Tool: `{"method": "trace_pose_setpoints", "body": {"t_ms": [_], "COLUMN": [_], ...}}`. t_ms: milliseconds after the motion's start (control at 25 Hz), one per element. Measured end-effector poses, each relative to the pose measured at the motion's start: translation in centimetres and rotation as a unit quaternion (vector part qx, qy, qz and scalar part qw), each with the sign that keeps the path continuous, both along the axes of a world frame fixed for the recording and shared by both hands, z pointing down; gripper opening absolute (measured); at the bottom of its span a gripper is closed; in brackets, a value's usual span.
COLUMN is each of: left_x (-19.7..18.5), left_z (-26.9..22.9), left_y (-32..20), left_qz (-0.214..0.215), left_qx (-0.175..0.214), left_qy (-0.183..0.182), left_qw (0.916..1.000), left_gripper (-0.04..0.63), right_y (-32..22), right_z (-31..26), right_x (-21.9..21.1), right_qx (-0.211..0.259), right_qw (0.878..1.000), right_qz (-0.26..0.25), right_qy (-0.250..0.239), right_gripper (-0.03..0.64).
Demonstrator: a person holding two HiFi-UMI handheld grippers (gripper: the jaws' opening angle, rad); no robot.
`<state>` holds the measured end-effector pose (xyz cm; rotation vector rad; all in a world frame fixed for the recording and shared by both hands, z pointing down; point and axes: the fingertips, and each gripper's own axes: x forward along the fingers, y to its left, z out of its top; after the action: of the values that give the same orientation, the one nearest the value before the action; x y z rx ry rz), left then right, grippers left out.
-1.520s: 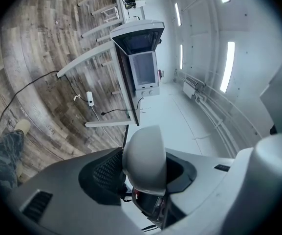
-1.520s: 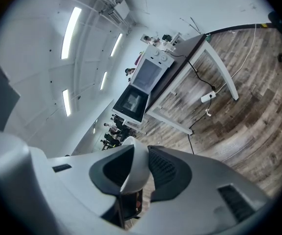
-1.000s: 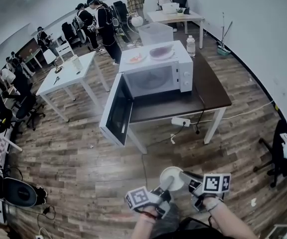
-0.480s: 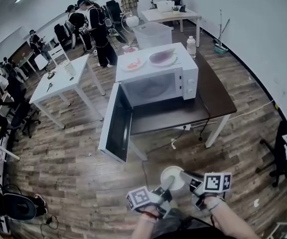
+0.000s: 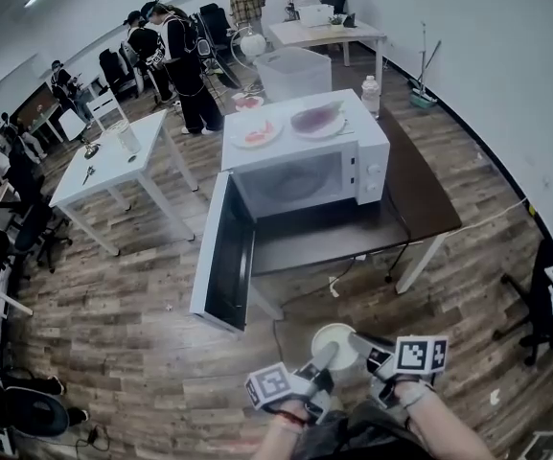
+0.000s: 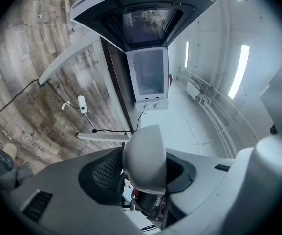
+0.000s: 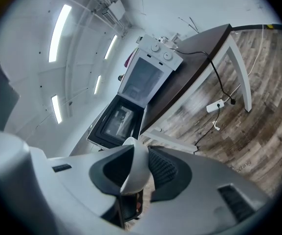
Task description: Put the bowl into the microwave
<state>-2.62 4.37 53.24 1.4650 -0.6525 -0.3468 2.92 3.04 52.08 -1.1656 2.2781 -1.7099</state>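
A large room with a wood-plank floor, seen from above and slightly behind the person's arms. In the middle stands a dark-topped table on white legs. On it sits a white microwave, its door swung fully open to the left so the empty cavity faces the viewer. A smaller white table stands to the left, and several people stand or sit at the far end of the room.

On the microwave's top lie two plates of food: one at the left with reddish pieces, one at the right with a dark purplish item. A plastic bottle stands upright on the table behind the microwave's right corner.

At the bottom of the head view, above the floor and well apart from the microwave, a white bowl is held in the air between two grippers. The left gripper is clamped on the bowl's near-left rim, and the right gripper is clamped on its right rim. Each gripper view shows the rim pinched tight between the dark pads, with the open microwave ahead.
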Motion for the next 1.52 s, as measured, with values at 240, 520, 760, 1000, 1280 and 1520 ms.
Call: {"method": "trace_pose_setpoints", "body": {"t_ms": [240,520,760,1000,1280,1520], "left_x": [0.1,0.9,1.0,0.6,0.8,0.8], "left_z": [0.2,0.6,0.2,0.1,0.9,1.1], "left_y": [-1.9,-5.8,-10.3,-14.3,-18.0,-21.3], "left_qz": [-0.005,-0.024,-0.051,-0.068,-0.078,-0.075], "left_qx": [0.000,0.012,0.013,0.021,0.020,0.061], "left_qy": [0.003,0.003,0.007,0.011,0.007,-0.048], "left_qw": [1.0000,0.9996,0.9986,0.9974,0.9967,0.9941], "left_gripper": [0.187,0.187,0.187,0.193,0.201,0.226], "right_y": [-2.1,-6.1,-10.8,-14.8,-18.5,-21.5], "right_z": [0.3,0.5,0.2,0.2,0.7,1.6], "right_x": [0.0,0.8,0.7,0.5,0.9,1.4], "right_qx": [0.001,0.009,0.023,0.028,0.026,0.017], "right_qw": [1.000,1.000,1.000,1.000,1.000,0.999], "right_qz": [0.000,-0.004,-0.007,0.000,0.007,0.036], "right_qy": [-0.004,0.000,0.005,0.000,0.003,-0.011], "right_gripper": [0.094,0.094,0.091,0.091,0.089,0.087]}}
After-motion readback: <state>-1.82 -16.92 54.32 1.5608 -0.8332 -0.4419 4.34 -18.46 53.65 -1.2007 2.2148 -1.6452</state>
